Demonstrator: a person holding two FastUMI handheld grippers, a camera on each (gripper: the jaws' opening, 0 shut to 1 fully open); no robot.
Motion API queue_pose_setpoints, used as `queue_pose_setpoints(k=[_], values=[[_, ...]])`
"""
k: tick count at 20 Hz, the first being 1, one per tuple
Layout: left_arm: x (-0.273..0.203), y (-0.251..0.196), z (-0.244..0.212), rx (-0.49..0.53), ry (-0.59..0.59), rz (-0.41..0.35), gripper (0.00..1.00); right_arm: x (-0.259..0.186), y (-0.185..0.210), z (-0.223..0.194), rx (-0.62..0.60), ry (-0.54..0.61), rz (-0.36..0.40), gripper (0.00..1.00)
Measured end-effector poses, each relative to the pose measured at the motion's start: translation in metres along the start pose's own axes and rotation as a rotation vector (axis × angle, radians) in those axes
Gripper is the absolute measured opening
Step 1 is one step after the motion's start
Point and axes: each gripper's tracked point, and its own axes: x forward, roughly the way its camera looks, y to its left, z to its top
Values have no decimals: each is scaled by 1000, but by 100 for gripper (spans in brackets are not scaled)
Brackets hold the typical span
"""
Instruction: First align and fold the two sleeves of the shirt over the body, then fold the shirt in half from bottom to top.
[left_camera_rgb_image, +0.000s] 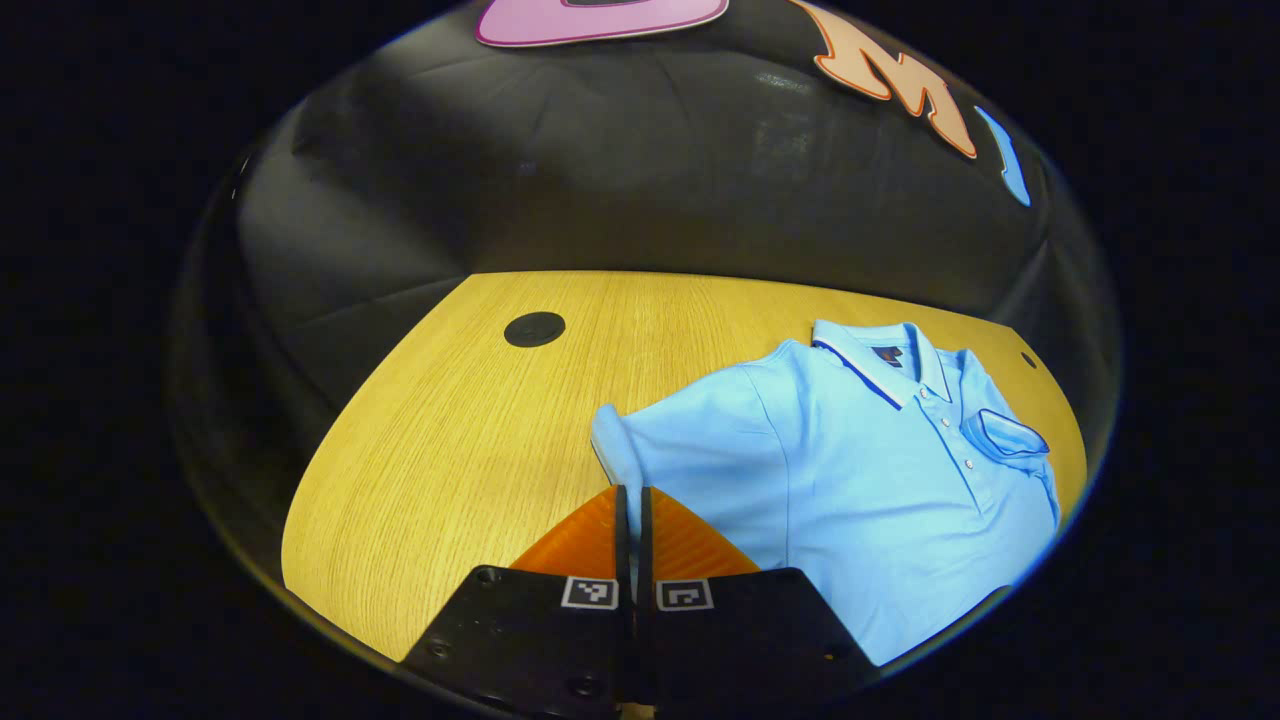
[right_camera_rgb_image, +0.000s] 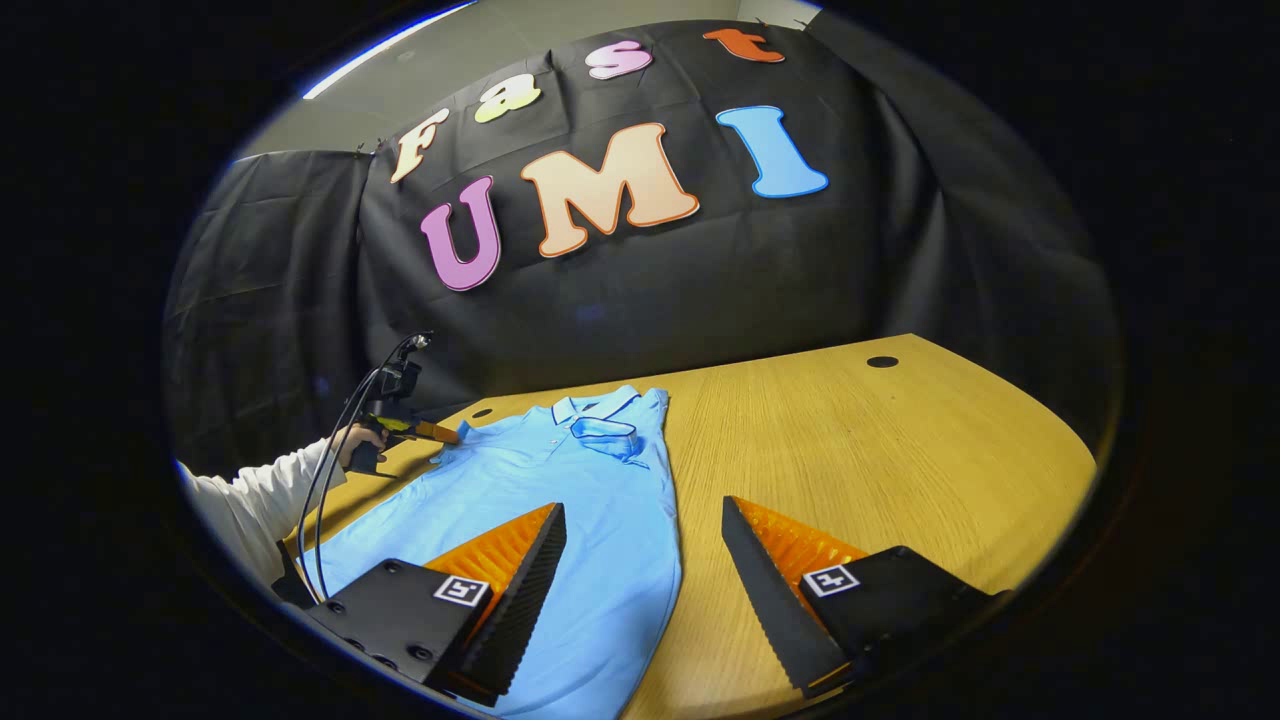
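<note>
Light blue polo shirt (left_camera_rgb_image: 850, 480) lying face up on the wooden counter (left_camera_rgb_image: 450, 430), collar (left_camera_rgb_image: 880, 365) toward the far edge, hem toward the near edge, buttons running down the placket. Far-right sleeve (right_camera_rgb_image: 605, 433) already folded over the chest, just below the collar; in the left gripper view the same folded sleeve (left_camera_rgb_image: 1005, 435) sits at the right of the placket. Other sleeve (left_camera_rgb_image: 625, 445) spread out flat to the left, its cuff edge right at the fingertips of the left gripper (left_camera_rgb_image: 632, 495). Left gripper clenched, fingers pressed together with only a thin dark slit between them, apparently pinching the sleeve edge, though cloth between the pads too hidden to confirm. Seen from the right gripper view, that gripper (right_camera_rgb_image: 445, 433) held by a hand (right_camera_rgb_image: 355, 440) in a white sleeve (right_camera_rgb_image: 250, 500), cables trailing from it, tip at the shirt's left shoulder area. Right gripper (right_camera_rgb_image: 640, 520) released, fingers spread wide, hovering over the shirt's lower right side: one finger above the blue cloth, the other above bare counter beside the shirt's edge. Round black grommet (left_camera_rgb_image: 534, 329) set in the counter far left of the shirt, another (right_camera_rgb_image: 882, 361) near the far right corner.
</note>
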Motion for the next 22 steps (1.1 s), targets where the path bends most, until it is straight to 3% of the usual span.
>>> queue_pose_setpoints(k=[5,11,15,20,22], values=[[-19,-43,36,17,-67,-55,0,-4,-7,2,8,-1,-12,98],[-32,-146,71,143,-132,-159,0,-6,-6,-3,-20,1,-10,98],[-12,-202,61,188,-97,-199,0,-10,2,-8,-35,13,13,98],[13,-228,46,208,-51,-205,0,-15,7,-10,-28,25,31,98],[9,-236,41,200,-27,-223,7,-17,9,-11,-34,27,34,98]])
